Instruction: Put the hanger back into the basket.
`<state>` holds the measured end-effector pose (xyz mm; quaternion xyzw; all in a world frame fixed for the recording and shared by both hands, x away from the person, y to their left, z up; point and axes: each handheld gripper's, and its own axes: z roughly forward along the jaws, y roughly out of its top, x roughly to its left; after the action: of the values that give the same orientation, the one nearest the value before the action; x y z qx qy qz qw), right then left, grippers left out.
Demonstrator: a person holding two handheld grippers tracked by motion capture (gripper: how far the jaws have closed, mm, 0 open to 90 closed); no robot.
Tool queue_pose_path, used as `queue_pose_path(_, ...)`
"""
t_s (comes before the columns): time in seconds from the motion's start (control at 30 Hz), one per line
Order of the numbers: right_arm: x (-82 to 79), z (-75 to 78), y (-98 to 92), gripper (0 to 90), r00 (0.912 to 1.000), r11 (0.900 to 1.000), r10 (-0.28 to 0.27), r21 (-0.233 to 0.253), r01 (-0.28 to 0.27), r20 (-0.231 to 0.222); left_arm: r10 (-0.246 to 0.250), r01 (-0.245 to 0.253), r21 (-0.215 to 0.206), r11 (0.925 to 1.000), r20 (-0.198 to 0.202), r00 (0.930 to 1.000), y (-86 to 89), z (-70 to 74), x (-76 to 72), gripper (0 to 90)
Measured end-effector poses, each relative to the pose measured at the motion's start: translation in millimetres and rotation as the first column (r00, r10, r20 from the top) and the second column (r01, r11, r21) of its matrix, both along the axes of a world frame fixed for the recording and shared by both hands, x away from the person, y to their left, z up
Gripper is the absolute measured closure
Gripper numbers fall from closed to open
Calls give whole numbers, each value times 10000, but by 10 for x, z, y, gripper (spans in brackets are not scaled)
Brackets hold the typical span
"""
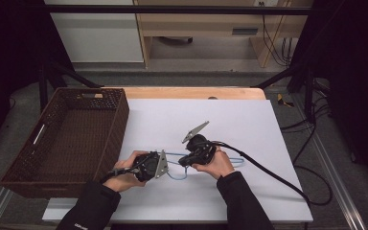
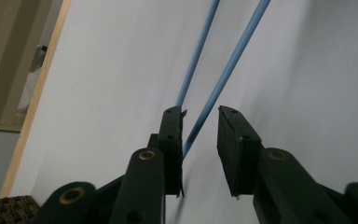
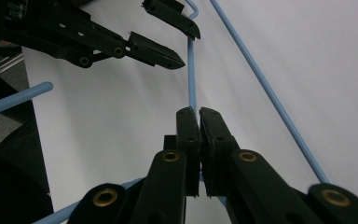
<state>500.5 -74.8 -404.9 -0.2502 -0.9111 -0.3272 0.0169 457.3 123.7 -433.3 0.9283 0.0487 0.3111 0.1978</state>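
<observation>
One blue hanger (image 1: 179, 165), one basket (image 1: 100, 139), two tongs.

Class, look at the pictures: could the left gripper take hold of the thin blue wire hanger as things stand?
Probably yes: the left gripper is open, with a rod of the thin blue wire hanger between its jaws and nothing blocking.

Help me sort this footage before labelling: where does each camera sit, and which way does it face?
High view: above the person's side, looking forward and down on the white table and wicker basket; forearms and both hand-held grippers show.
Left gripper view: rides the left hand-held gripper, looking along its parted jaws at the blue hanger.
Right gripper view: rides the right hand-held gripper, jaws shut on the hanger wire; the left hand-held gripper shows farther off.
All views share the hanger.
</observation>
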Motion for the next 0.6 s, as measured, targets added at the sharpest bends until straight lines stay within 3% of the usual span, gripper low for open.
queue_pose_path(0.33,-5,-6,3,878,10000,10000,55,-26,-55,-40,-264,261,132,9996,222,9994,-37,-45,-2,777)
queue_pose_path(0.43,-6,-11,4,878,9999,9999,112,-39,-112,-41,-299,292,257,9992,293,9991,-50,-69,9,741)
queue_pose_path(0.6,-10,-7,-3,878,9999,9999,157,-44,-157,10,-190,189,463,9987,20,9998,-56,-124,61,688)
